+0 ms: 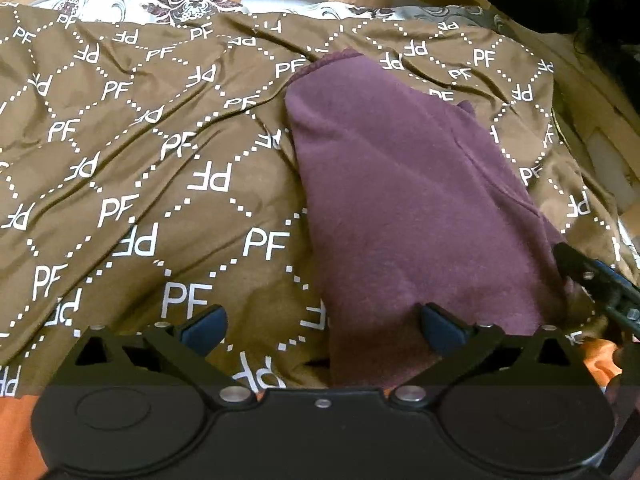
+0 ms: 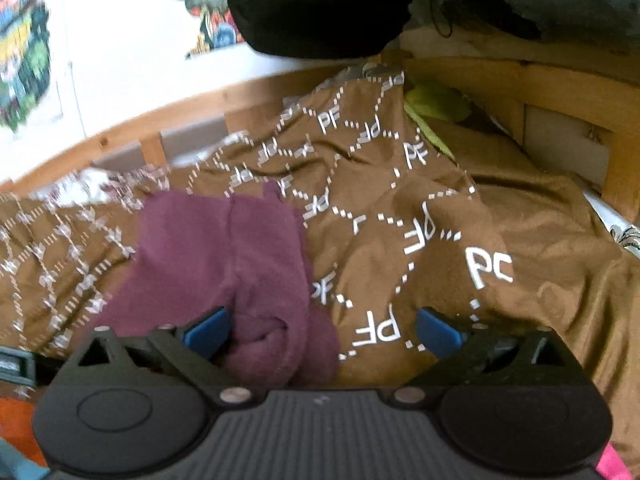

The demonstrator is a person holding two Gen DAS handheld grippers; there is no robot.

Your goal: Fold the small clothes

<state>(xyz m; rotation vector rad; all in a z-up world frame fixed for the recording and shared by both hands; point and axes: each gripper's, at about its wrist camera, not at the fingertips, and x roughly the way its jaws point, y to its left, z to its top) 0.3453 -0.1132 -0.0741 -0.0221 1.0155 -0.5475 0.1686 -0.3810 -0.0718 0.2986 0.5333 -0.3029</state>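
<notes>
- The left gripper (image 1: 323,330) has its jaws spread wide, with nothing between the blue pads (image 1: 204,328); the black arms are angular with triangular cut-outs
- A maroon garment (image 1: 400,200) of soft, fuzzy knit lies on the bed as a long folded shape, running from just ahead of the left jaws' right-hand pad away up and slightly left; its near end passes under that pad's side, while the left-hand pad sits over bare bedcover
- The brown bedcover (image 1: 140,152) is smooth and a little glossy, creased into shallow ridges, printed with white dotted diamonds and "PF" letters
- The right gripper (image 2: 323,330) also has its jaws set wide, closed on nothing; its black body shows fine ribbing
- In the right wrist view the garment's bunched, rolled end sits between the jaws, close against the left-hand pad (image 2: 208,330), and the cloth spreads away ahead and to the left (this view is motion-blurred on the left)
- Ahead of the right-hand pad the bedcover rises in a rumpled mound
- A wooden bed frame (image 2: 500,76) of pale slats curves beyond the jaws in both views
- A floral pillow (image 1: 132,4) lies far ahead of the left jaws, at the bedcover's far edge
</notes>
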